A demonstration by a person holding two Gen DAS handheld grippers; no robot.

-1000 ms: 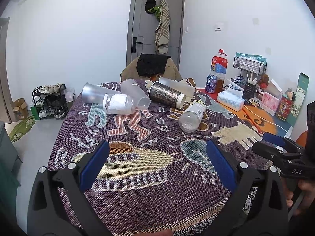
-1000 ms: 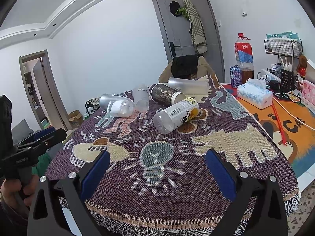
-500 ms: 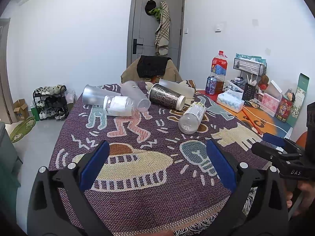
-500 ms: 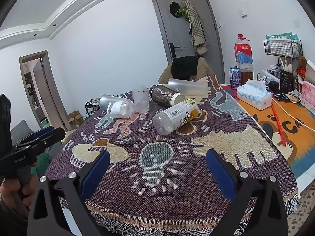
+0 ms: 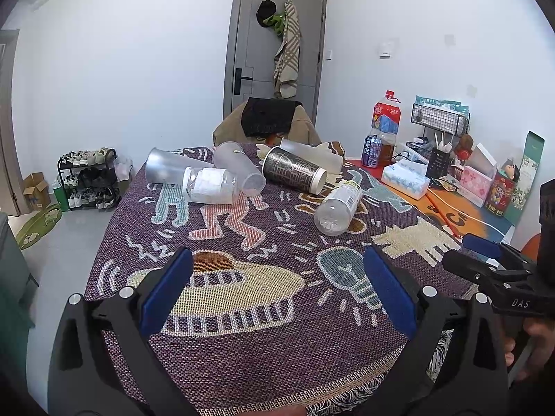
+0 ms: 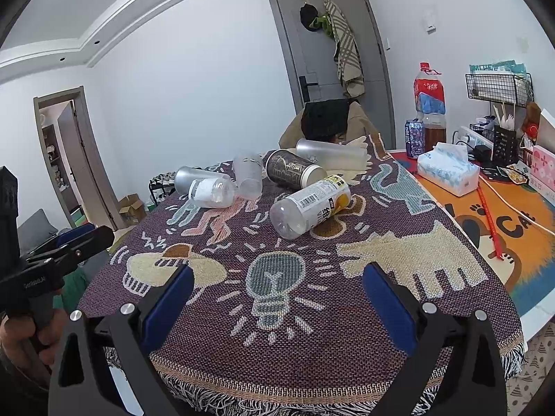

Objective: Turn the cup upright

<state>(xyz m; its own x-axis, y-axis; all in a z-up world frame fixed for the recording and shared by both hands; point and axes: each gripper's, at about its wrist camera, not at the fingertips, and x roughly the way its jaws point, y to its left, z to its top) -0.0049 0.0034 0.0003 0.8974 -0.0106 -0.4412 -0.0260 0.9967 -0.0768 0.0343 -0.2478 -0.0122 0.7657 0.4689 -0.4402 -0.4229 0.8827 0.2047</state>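
Note:
Several cups and bottles lie on their sides at the far end of the patterned cloth: a frosted cup, a grey cup, a clear jar, a dark patterned tumbler, a frosted cup behind it and a labelled bottle. In the right wrist view the bottle is nearest. My left gripper is open and empty over the near cloth. My right gripper is open and empty, also well short of the cups.
At the right stand a tissue box, a large red-capped bottle, a can, a wire rack and small boxes. A chair with dark cloth sits behind the table. The fringed table edge is just below my grippers.
Both grippers have shifted slightly; the cups sit a little higher in the left view. Nothing on the table has moved. Both grippers stay open.

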